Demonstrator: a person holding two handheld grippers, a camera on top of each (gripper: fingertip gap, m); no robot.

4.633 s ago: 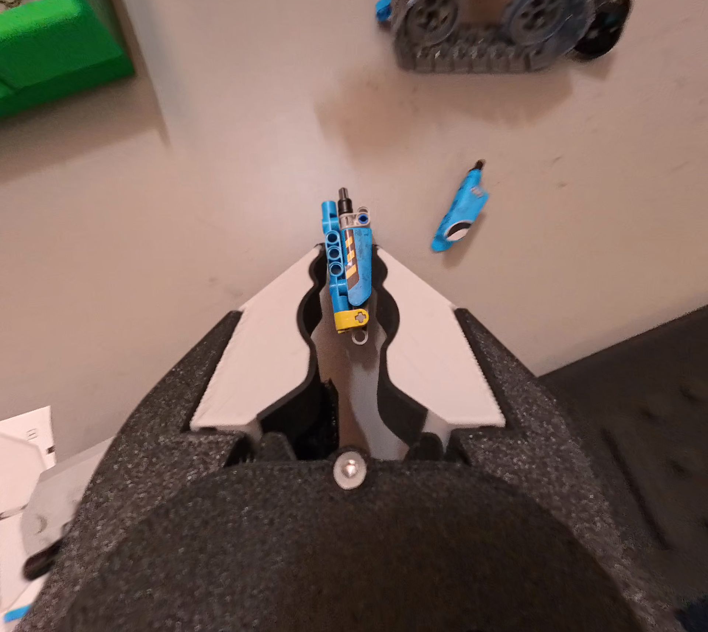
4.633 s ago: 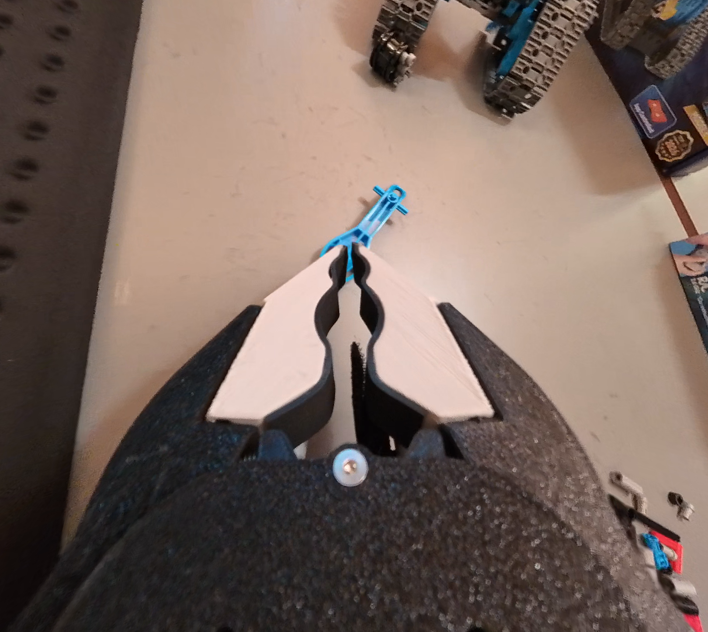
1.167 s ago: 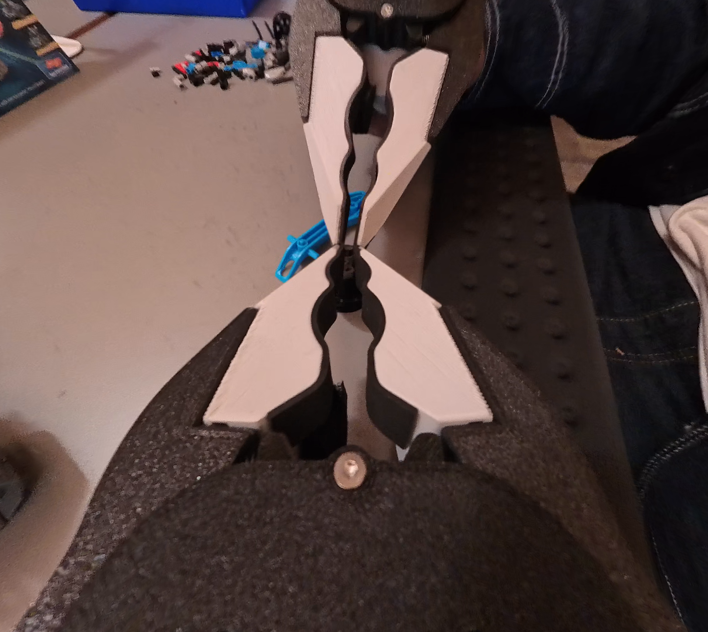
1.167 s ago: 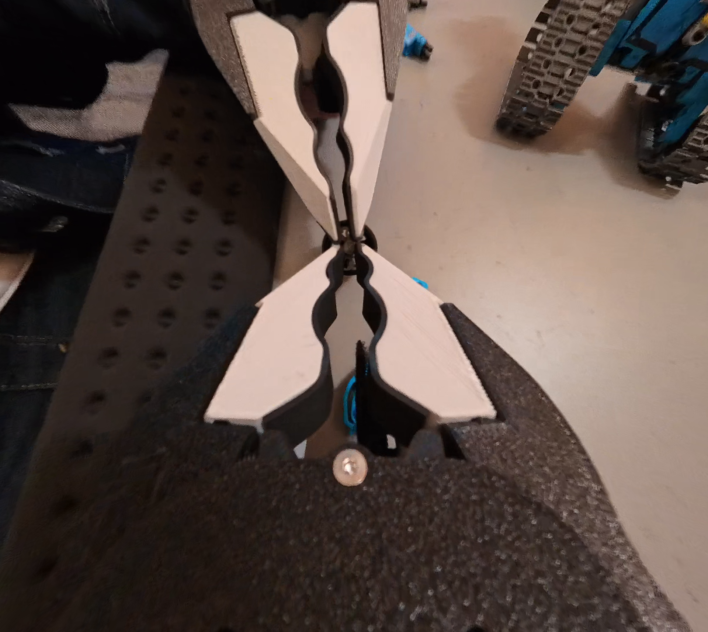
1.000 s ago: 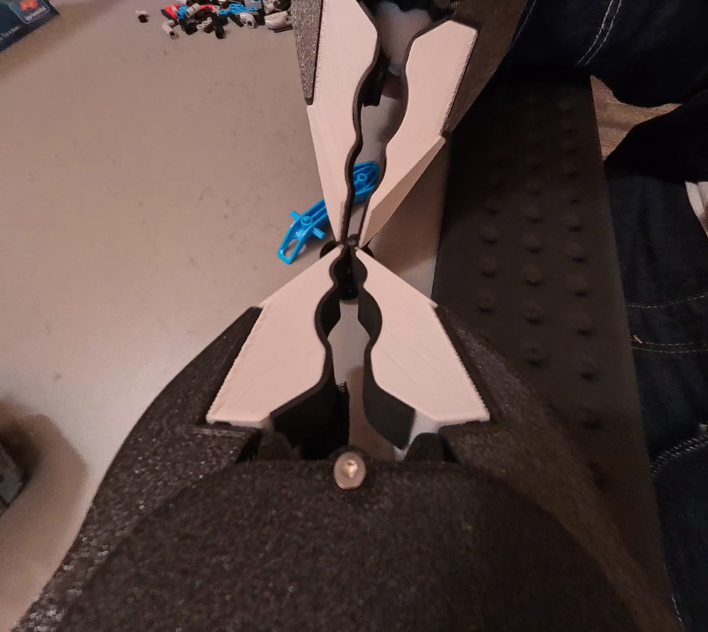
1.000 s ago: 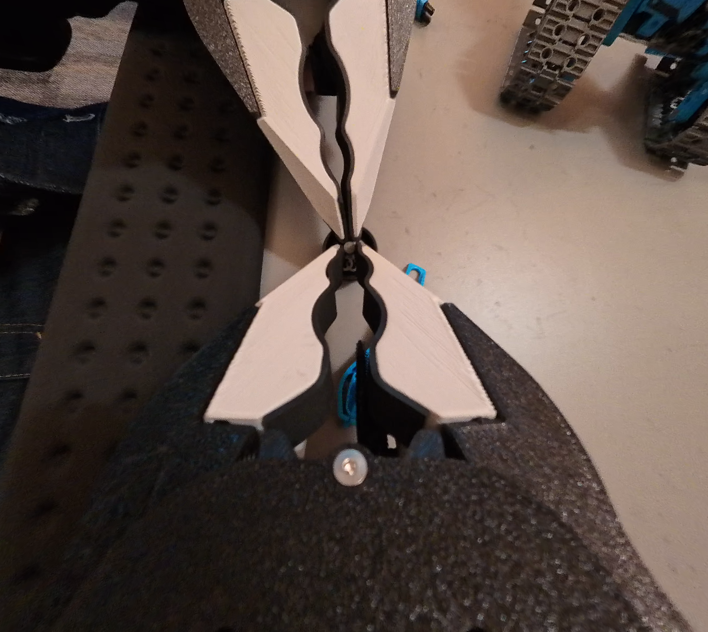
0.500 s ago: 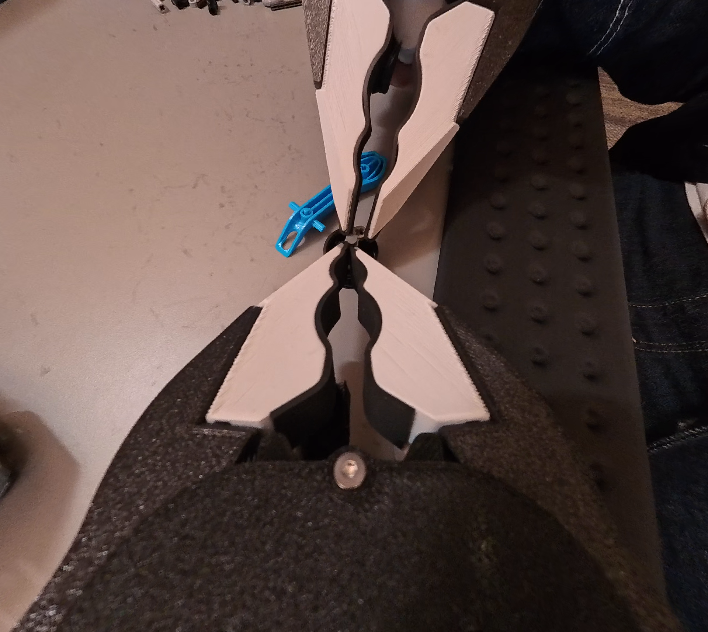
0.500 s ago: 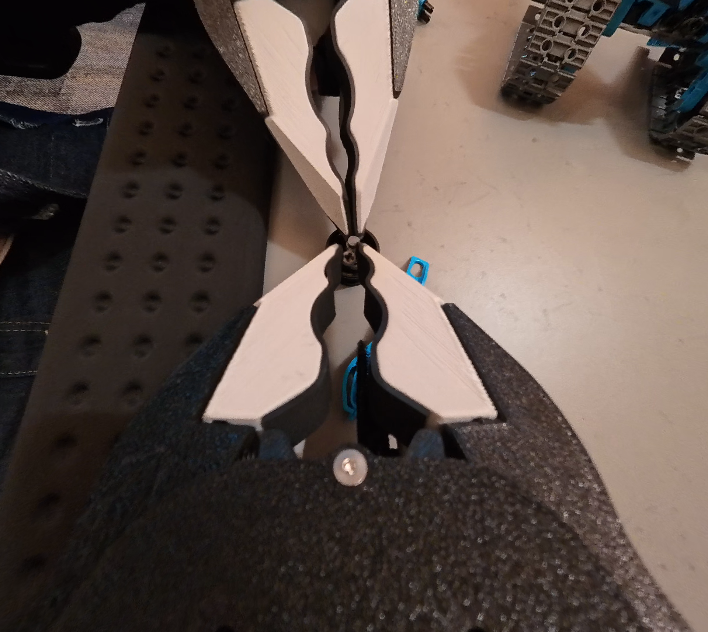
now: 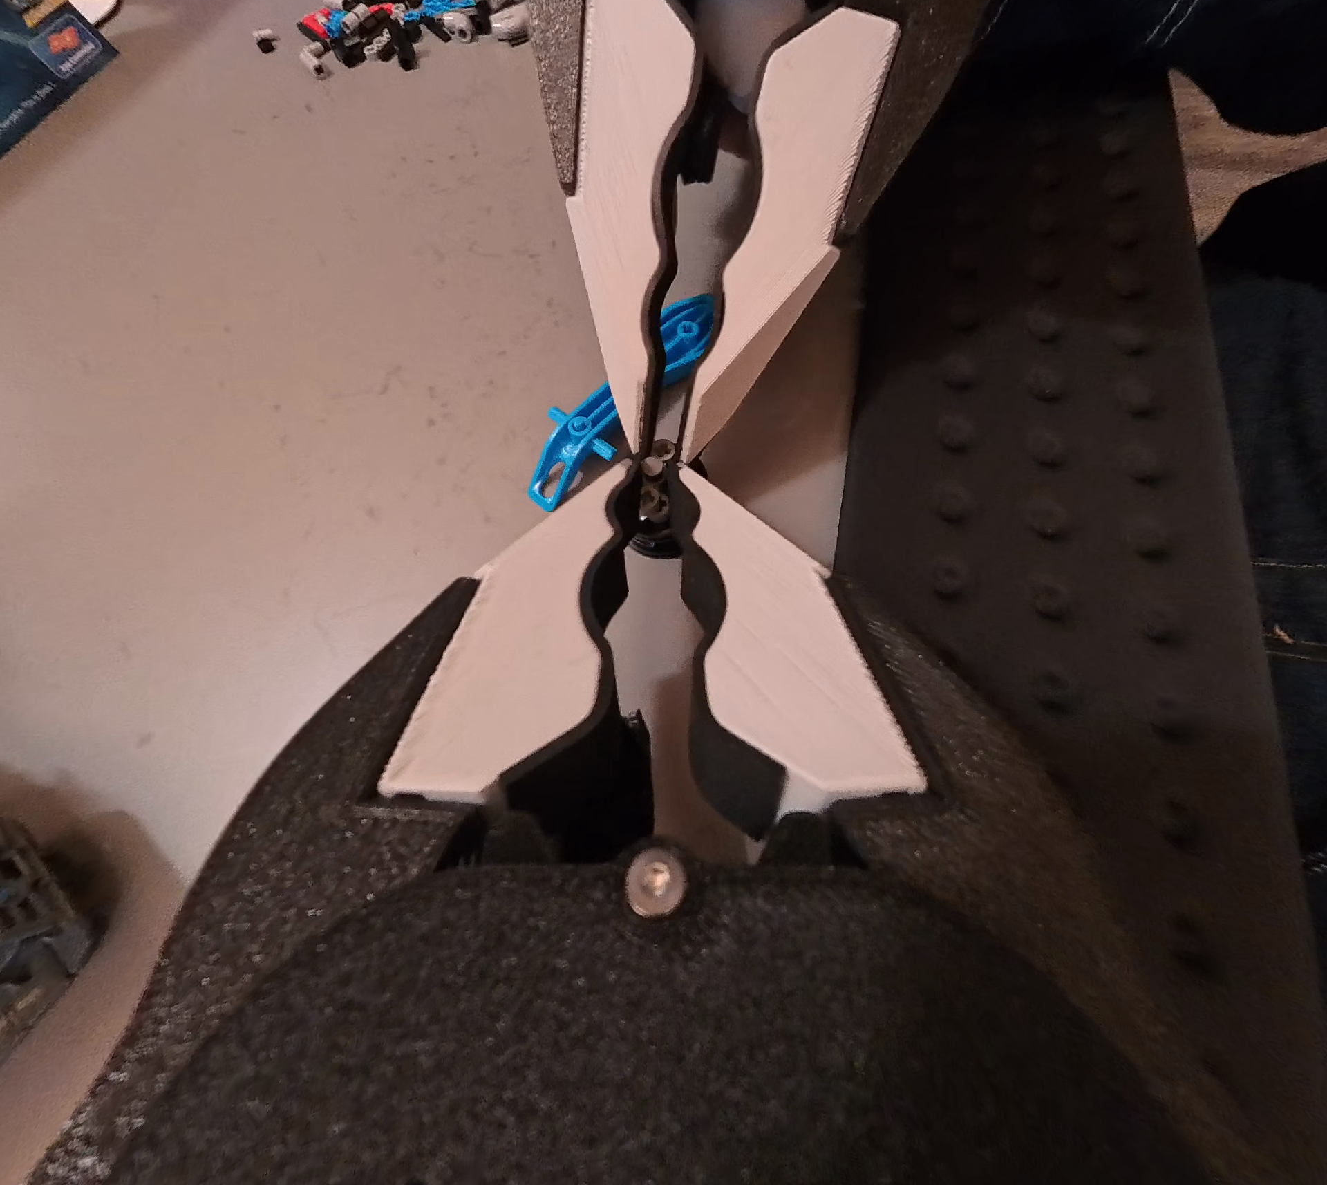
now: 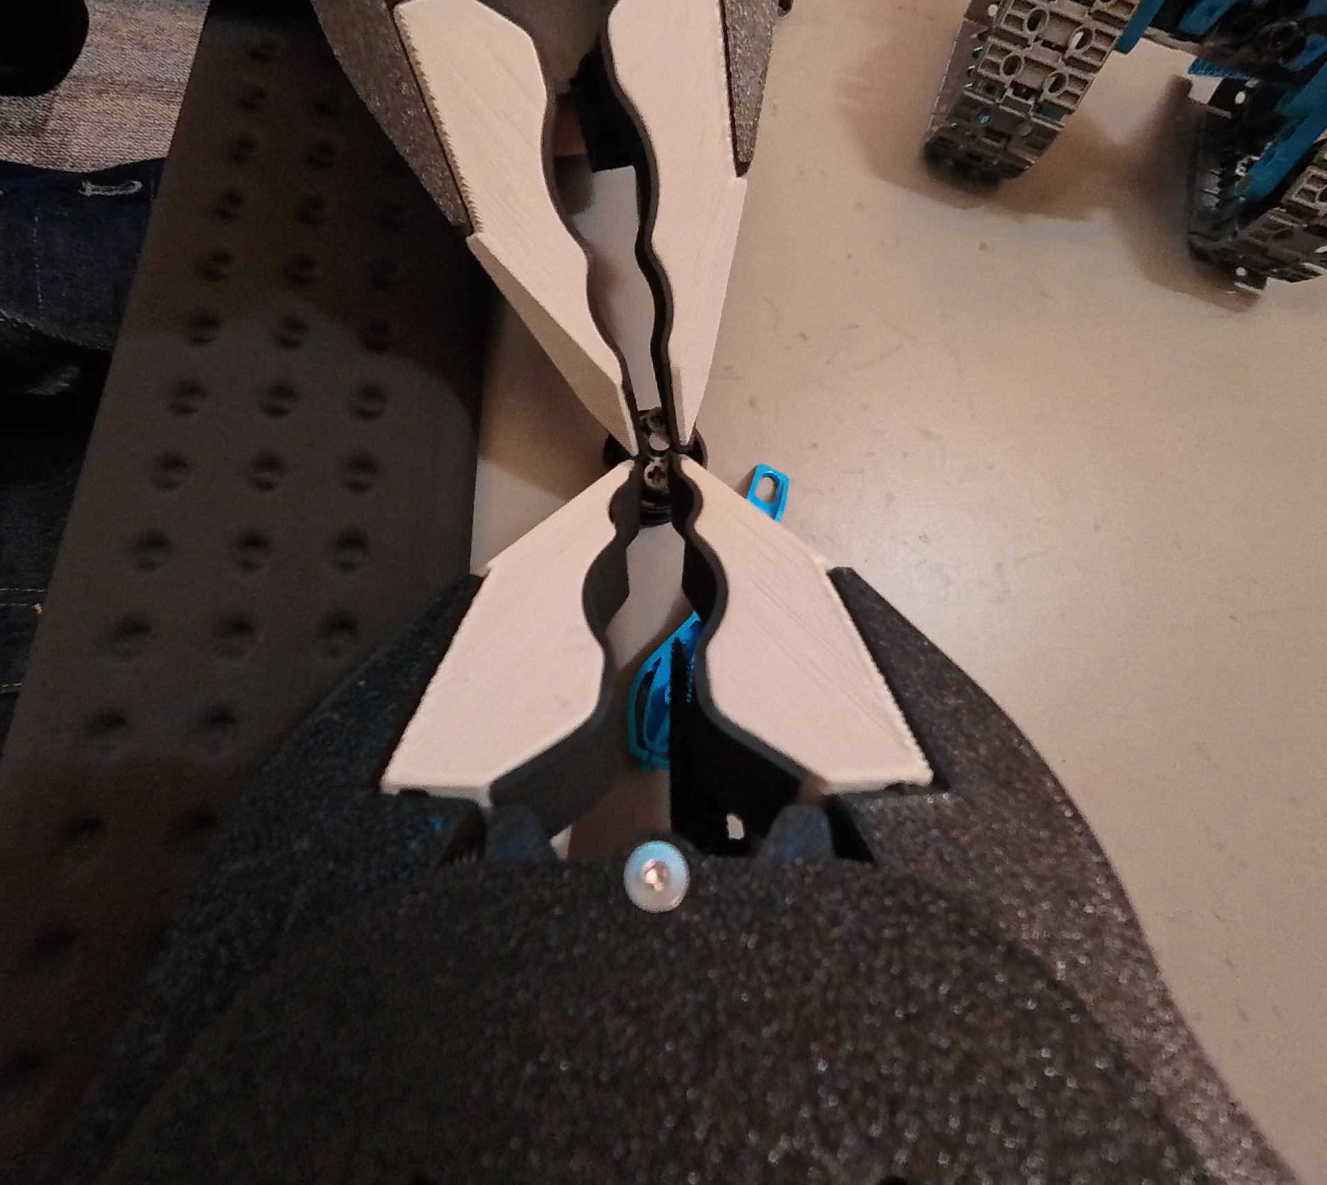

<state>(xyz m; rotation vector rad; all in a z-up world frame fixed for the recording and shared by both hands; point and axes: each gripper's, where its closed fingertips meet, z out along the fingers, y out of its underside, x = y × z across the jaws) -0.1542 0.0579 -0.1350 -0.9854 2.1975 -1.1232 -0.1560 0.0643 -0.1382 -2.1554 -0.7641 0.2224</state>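
- Left wrist view: the left gripper [image 9: 652, 493] has its jaws drawn in tight on a small dark part [image 9: 652, 504] at the fingertips.
- The right gripper [image 9: 659, 443] meets it tip to tip from the far side, and is likewise pinched narrow on that part (one piece or two joined, I cannot tell).
- A blue curved piece [image 9: 574, 454] lies on the table [image 9: 287, 324] just beneath, with a pile of small parts [image 9: 416, 15] well beyond.
- Right wrist view: both pairs of tips clamp the dark part over the table edge, beside a studded mat [image 10: 251, 432].
- A tracked vehicle [image 10: 1063, 37] stands well apart.
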